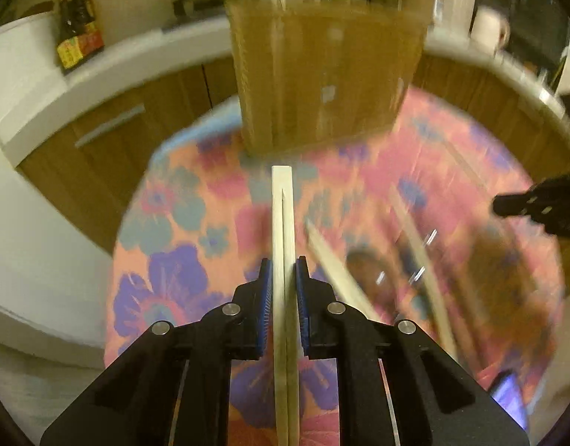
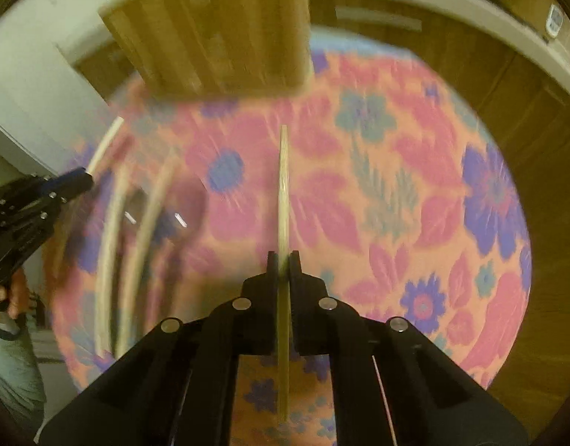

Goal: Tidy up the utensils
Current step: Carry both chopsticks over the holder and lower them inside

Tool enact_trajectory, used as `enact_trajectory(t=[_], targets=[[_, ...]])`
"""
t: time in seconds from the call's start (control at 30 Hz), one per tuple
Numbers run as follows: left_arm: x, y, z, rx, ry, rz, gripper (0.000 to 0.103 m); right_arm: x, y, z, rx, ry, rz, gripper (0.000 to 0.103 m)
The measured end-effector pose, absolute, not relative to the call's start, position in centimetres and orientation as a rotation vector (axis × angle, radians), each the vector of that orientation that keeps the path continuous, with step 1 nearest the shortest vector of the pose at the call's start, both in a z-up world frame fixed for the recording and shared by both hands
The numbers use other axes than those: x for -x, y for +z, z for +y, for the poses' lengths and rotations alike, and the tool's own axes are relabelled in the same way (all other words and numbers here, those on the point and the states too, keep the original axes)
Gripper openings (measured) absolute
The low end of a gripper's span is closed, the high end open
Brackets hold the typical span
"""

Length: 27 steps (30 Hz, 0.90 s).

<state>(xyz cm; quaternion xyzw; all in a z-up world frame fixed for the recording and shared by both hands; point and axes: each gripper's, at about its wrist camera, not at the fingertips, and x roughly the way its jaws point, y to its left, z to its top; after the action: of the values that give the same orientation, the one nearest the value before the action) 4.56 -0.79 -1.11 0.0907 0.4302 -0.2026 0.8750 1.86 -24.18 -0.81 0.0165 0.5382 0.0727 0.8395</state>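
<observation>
My left gripper is shut on a pair of pale chopsticks that point forward toward a wooden utensil box on the floral tablecloth. My right gripper is shut on a single pale chopstick, held above the cloth and pointing at the same box. More chopsticks and a dark wooden spoon lie on the cloth, blurred. The left gripper also shows in the right wrist view, and the right gripper's tip in the left wrist view.
A white counter with a dark sauce bottle runs behind the table, above brown cabinet doors. A round white object stands at the back right. Loose chopsticks lie at the table's left.
</observation>
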Motion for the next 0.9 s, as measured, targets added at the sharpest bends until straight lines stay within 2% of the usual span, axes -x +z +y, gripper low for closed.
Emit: enact_trajectory(t=[0.23, 0.43, 0.67, 0.9], targets=[[-6.4, 8.3, 0.6, -0.002, -0.493, 0.652, 0.011, -4.3, 6.7, -21.8, -0.053, 0.253, 0.905, 0.004], [-9.3, 13.7, -1.7, 0.074, -0.536, 0.478, 0.011, -7.4, 12.0, -20.1, -0.062, 0.301, 0.701, 0.004], [-13.4, 15.1, -3.8, 0.144, -0.551, 0.341, 0.011, -12.6, 15.3, -18.6, -0.103, 0.312, 0.51, 0.004], [-17.0, 13.5, -3.7, 0.219, -0.496, 0.244, 0.011, -15.7, 14.6, -19.0, -0.175, 0.228, 0.389, 0.004]])
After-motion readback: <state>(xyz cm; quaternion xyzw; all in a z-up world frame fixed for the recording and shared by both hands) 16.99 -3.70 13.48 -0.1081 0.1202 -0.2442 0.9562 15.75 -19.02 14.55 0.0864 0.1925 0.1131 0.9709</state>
